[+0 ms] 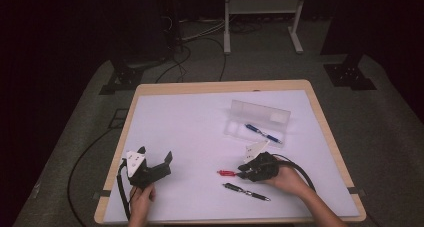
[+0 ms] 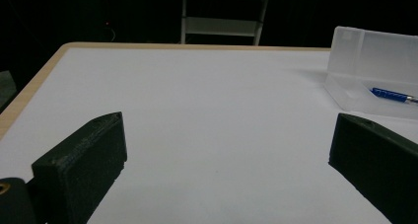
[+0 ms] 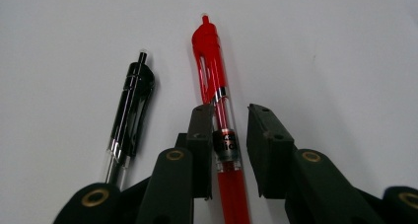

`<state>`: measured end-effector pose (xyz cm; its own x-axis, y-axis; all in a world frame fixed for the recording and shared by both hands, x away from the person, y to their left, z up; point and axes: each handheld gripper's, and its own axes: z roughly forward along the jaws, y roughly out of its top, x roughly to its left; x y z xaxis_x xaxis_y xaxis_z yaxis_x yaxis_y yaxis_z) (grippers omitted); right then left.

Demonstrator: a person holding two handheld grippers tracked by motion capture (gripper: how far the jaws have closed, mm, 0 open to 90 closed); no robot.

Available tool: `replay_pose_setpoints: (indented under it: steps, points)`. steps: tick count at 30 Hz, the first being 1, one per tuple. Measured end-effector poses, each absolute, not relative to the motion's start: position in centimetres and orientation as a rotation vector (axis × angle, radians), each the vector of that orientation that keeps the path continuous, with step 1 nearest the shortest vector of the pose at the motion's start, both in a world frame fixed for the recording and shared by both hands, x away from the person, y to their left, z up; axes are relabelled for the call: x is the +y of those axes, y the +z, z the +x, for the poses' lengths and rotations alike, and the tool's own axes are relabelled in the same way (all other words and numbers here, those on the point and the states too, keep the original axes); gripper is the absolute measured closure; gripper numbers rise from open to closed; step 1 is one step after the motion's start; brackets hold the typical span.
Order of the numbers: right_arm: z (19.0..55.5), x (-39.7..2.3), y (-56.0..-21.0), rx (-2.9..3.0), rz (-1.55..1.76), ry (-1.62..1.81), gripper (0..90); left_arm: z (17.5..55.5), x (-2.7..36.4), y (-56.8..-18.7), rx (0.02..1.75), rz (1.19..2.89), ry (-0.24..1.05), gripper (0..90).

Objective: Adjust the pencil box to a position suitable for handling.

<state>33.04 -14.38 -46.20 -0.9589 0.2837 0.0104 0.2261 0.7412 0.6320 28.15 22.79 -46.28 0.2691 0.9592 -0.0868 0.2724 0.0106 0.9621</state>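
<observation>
The red pen [image 3: 217, 105] lies on the table [image 1: 190, 122] between the narrowed jaws of the right gripper [image 3: 230, 135]; one pad touches, the other stands apart. Uneven contact may roll it toward the black pen [image 3: 130, 110]. The left gripper [image 2: 222, 150] rests wide open, empty.

A clear plastic case [image 1: 260, 118] holding 1 blue pen [image 1: 263, 133] sits open on the white table [image 1: 190, 122].

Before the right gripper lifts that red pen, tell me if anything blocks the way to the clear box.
Nothing visible does. The right gripper straddles the red pen, and the table between it and the clear box is bare. The black pen lies on the near side, off that path. The box already holds a blue pen.
</observation>
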Motion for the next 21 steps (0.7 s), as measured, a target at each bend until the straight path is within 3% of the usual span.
replay_pose_setpoints:
  steps: [9,21]
  points:
    - [32.91,-14.32,-46.25,2.857,0.394,1.014,77.9,28.14,22.78,-46.28,1.206,1.486,0.822,0.4]
    - [32.82,-14.71,-45.36,2.834,0.387,1.063,78.7,28.13,22.78,-46.28,1.206,1.486,0.821,0.4]
